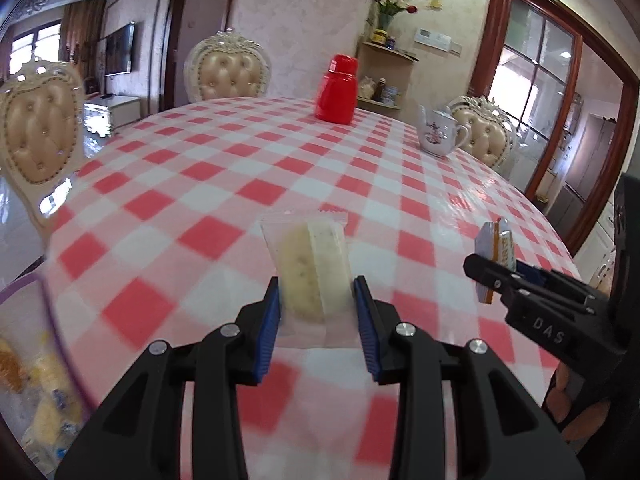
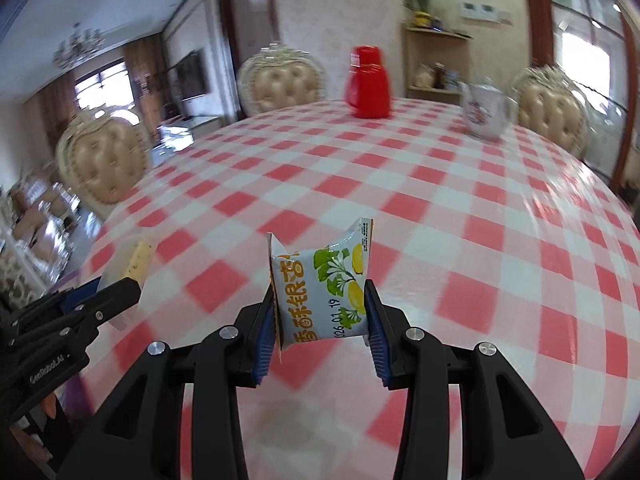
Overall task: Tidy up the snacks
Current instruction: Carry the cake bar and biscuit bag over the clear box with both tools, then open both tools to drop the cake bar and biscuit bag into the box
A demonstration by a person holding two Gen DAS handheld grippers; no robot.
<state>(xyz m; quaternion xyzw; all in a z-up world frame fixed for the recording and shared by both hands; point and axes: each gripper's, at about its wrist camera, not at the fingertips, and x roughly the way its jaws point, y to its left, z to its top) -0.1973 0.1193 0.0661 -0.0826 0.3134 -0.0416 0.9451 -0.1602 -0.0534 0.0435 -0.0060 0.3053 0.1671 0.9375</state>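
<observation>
Black-framed with blue ribbed pads, the left gripper (image 1: 318, 300) pinches a clear-wrapped pale round biscuit snack (image 1: 310, 268) between its fingers, the packet standing upright above the near edge of the round table (image 1: 224, 168) with its glossy red-and-white checked cloth. Beside it, toward the table's right edge, the right gripper (image 2: 320, 304) likewise clamps a light-blue printed snack packet with yellow fruit and green leaves (image 2: 324, 288), its sealed ends crumpled by the pads. Both packets are lifted clear of the cloth. At the near left edge, a clear container with a purple rim (image 1: 36, 364) holds blurred yellow wrapped snacks. Toward the far edge stand a red plastic flask (image 1: 336, 90) and, well apart toward the far right edge, a white flowered porcelain teapot (image 1: 440, 132). Cream tufted chairs (image 1: 228, 70) ring the table.
</observation>
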